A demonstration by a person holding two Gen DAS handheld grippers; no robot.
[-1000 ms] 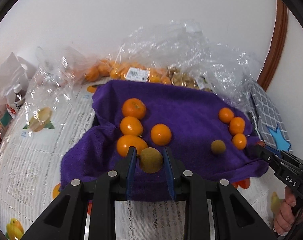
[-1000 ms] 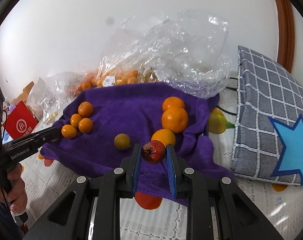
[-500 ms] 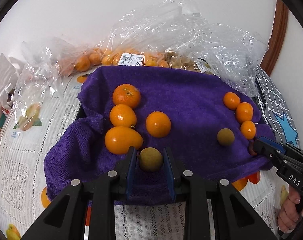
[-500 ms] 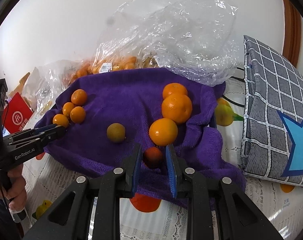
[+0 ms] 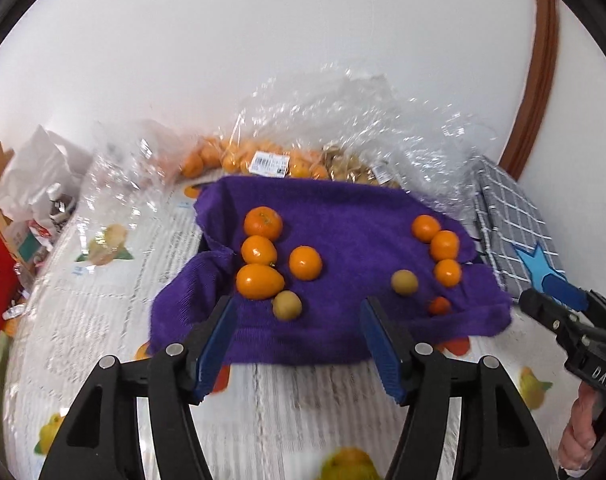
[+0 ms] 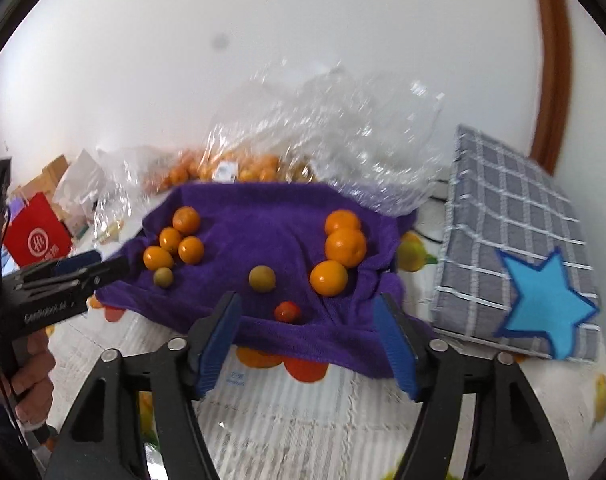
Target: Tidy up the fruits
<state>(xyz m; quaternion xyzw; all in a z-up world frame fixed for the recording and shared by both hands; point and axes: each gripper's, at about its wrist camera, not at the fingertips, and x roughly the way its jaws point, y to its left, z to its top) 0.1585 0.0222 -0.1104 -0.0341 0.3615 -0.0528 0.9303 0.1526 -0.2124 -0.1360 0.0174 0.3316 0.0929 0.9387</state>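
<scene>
Left wrist view: left gripper [image 5: 299, 320] jaws opening, nothing pinched; a brownish-green fruit [image 5: 287, 305] lies free on the purple towel [image 5: 343, 216], just beside four oranges [image 5: 259, 281]. Right wrist view: right gripper [image 6: 307, 320] jaws likewise opening, empty; a small red fruit [image 6: 287, 312] sits on the towel near its front edge, below another brownish-green fruit [image 6: 262, 278]. Clear plastic bags [image 6: 323, 136] of fruit behind.

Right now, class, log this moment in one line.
left gripper: opening, empty | right gripper: opening, empty | fruits: on purple towel
</scene>
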